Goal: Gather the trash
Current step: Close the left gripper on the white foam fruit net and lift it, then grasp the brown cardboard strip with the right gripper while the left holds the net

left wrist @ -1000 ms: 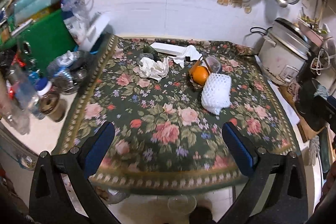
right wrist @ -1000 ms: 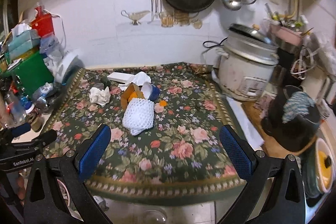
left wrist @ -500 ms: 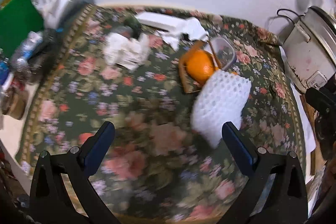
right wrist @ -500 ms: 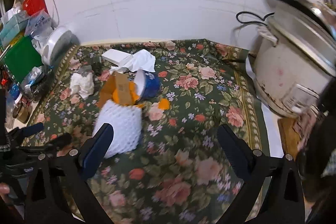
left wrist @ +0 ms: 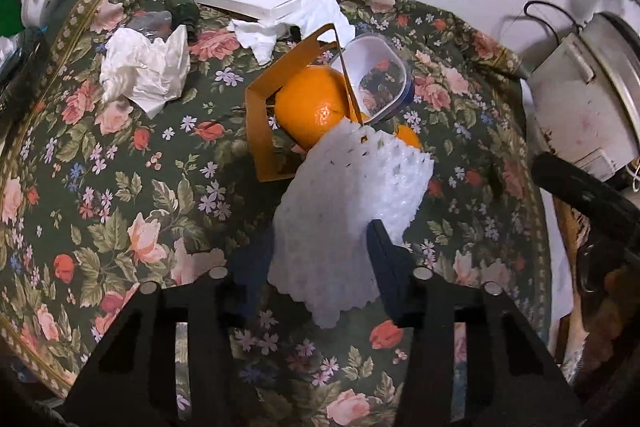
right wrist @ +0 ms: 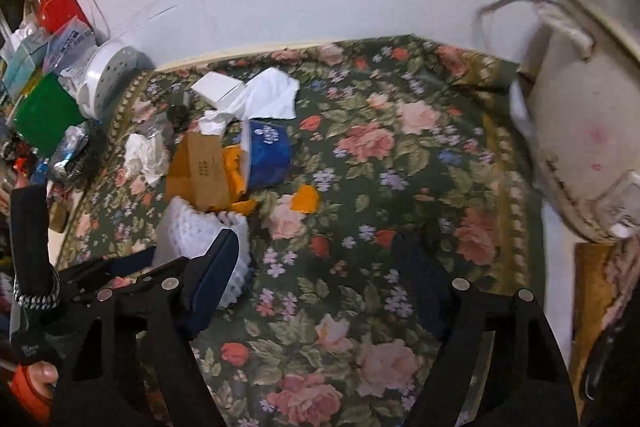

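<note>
A white foam fruit net (left wrist: 348,203) lies on the floral tablecloth (left wrist: 120,187), its near end between the fingers of my left gripper (left wrist: 320,259), which has narrowed around it. The net also shows in the right wrist view (right wrist: 200,231). Behind it sit an orange (left wrist: 310,107) in a tan cardboard sleeve (left wrist: 260,131), a plastic tub (left wrist: 378,79), orange peel (right wrist: 306,199), crumpled tissue (left wrist: 146,71) and a white napkin (left wrist: 296,23). My right gripper (right wrist: 320,267) is open and empty above the cloth, right of the net.
A rice cooker (right wrist: 588,147) stands at the right edge. A white box (left wrist: 244,1) and a dark bottle (left wrist: 182,9) lie at the back. A white perforated appliance (right wrist: 106,75), a green box (right wrist: 44,115) and clutter line the left side.
Both grippers moved forward and down toward the table. My left gripper has narrowed, with the foam net now between its fingers. My right gripper stayed open.
</note>
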`<state>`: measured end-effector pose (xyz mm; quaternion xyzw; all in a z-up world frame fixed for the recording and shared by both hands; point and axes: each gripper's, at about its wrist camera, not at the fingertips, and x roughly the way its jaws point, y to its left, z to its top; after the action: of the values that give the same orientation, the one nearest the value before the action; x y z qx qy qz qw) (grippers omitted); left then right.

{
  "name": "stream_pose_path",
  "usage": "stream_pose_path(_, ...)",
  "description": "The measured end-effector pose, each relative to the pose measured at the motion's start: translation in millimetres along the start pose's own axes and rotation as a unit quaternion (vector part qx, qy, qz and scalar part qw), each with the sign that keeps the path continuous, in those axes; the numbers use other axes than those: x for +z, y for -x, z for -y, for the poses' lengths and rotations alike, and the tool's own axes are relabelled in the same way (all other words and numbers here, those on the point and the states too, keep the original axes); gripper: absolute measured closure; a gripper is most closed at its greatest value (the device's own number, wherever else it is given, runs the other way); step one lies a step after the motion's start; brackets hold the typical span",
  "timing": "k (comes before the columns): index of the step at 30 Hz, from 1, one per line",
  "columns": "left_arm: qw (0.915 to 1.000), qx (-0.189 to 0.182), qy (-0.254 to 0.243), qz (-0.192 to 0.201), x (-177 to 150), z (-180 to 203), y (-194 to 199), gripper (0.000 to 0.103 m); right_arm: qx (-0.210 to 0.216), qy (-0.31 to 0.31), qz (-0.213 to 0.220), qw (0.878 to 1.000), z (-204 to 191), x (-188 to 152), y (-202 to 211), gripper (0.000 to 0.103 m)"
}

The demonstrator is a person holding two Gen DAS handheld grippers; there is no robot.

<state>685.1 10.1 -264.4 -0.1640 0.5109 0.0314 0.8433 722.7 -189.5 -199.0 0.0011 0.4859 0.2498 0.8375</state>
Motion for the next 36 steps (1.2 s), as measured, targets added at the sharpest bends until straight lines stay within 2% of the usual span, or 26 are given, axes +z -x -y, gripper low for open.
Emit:
stream_pose_path(6, 0.9996, -0.005, 0.025, 0.014, -9, -12, 28, 0.084, 0.045, 0.012, -0.013, 0.999, -18, 15, -19, 0.030)
stream_pose_path(12, 0.9962, 0.022, 0.071, 0.046, -19, -43, 64, 0.087, 0.087, 0.045, -0.028, 0.995, -45, 28, -44, 0.038)
stream_pose_path(16, 0.9911, 0.061, 0.099, 0.066, -27, -64, 84, 0.088, 0.112, 0.058, -0.049, 0.991, -62, 36, -70, 0.047)
stream_pose_path(20, 0.9864, 0.083, 0.120, 0.076, -35, -80, 92, 0.088, 0.132, 0.049, -0.070, 0.988, -70, 41, -90, 0.048)
stream_pose_path(26, 0.9821, 0.115, 0.131, 0.072, -49, -92, 95, 0.088, 0.167, 0.019, -0.077, 0.983, -81, 44, -91, 0.047)
stream_pose_path(31, 0.9790, 0.128, 0.139, 0.077, -59, -96, 102, 0.088, 0.171, -0.011, -0.081, 0.982, -92, 48, -96, 0.047)
stream_pose_path(36, 0.9750, 0.138, 0.150, 0.088, -67, -104, 114, 0.088, 0.163, 0.027, -0.071, 0.984, -113, 52, -96, 0.046)
